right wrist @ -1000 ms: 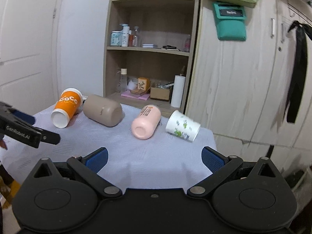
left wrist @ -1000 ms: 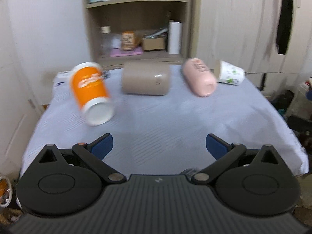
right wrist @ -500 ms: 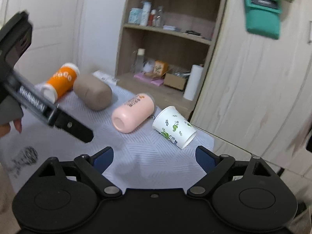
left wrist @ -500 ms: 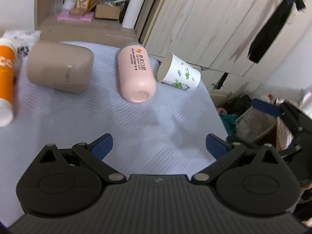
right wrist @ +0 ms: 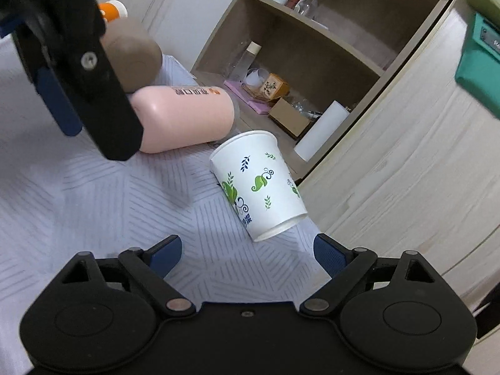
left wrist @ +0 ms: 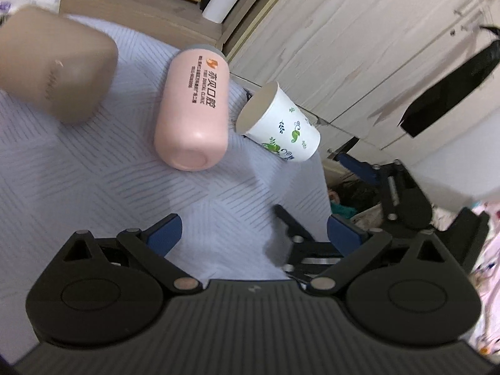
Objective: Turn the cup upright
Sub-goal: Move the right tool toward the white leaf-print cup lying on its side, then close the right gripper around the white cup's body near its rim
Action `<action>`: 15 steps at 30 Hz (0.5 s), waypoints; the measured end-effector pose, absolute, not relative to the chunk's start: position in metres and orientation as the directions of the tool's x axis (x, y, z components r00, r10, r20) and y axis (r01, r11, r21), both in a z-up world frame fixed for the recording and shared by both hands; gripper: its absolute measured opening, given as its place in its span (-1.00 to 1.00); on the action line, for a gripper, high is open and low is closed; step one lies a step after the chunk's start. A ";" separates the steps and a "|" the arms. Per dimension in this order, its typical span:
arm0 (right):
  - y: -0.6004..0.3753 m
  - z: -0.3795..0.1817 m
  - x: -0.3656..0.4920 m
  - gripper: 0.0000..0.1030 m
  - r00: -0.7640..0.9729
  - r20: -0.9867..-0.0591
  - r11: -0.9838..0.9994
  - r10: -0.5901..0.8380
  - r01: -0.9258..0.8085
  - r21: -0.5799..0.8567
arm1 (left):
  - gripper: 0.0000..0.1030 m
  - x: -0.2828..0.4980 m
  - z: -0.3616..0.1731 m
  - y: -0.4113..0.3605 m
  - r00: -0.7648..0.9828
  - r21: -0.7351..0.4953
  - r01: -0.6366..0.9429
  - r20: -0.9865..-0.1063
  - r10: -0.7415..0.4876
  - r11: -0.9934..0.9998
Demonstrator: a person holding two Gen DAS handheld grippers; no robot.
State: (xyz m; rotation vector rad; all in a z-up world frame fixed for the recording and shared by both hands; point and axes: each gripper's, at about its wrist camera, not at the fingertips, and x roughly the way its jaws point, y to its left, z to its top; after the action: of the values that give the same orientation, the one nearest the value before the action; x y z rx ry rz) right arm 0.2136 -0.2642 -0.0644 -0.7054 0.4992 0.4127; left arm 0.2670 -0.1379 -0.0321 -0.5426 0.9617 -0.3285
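A white paper cup with green leaf print point(right wrist: 259, 184) lies on its side near the table's right edge; it also shows in the left wrist view point(left wrist: 281, 125). A pink cup point(left wrist: 192, 109) lies on its side beside it point(right wrist: 184, 118), then a tan cup point(left wrist: 53, 68) and an orange cup point(right wrist: 111, 11). My right gripper point(right wrist: 247, 250) is open and empty, just short of the white cup's base. My left gripper point(left wrist: 253, 234) is open and empty above the cloth, facing the pink cup.
The table has a pale striped cloth point(left wrist: 93, 181). A wooden shelf unit point(right wrist: 312, 56) with bottles, boxes and a paper roll stands behind it. Wooden cupboard doors point(right wrist: 406, 156) are on the right. The table edge drops off right of the white cup.
Both grippers have moved right and closer to the cups. The right gripper has closed in on the white cup. The left view has swung from the orange cup to the pink one.
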 end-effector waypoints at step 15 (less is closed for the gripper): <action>-0.257 -0.054 0.251 0.82 0.764 -0.549 0.625 0.338 -0.618 -0.476 | 0.94 0.273 -0.054 -0.127 0.555 -0.633 -0.015 -0.649 -0.520 0.774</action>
State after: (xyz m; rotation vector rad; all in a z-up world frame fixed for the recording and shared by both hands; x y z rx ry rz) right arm 0.2514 -0.2571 -0.0542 -0.7017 0.4353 0.5685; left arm 0.2727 -0.1265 -0.0537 -0.6362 0.9473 -0.3232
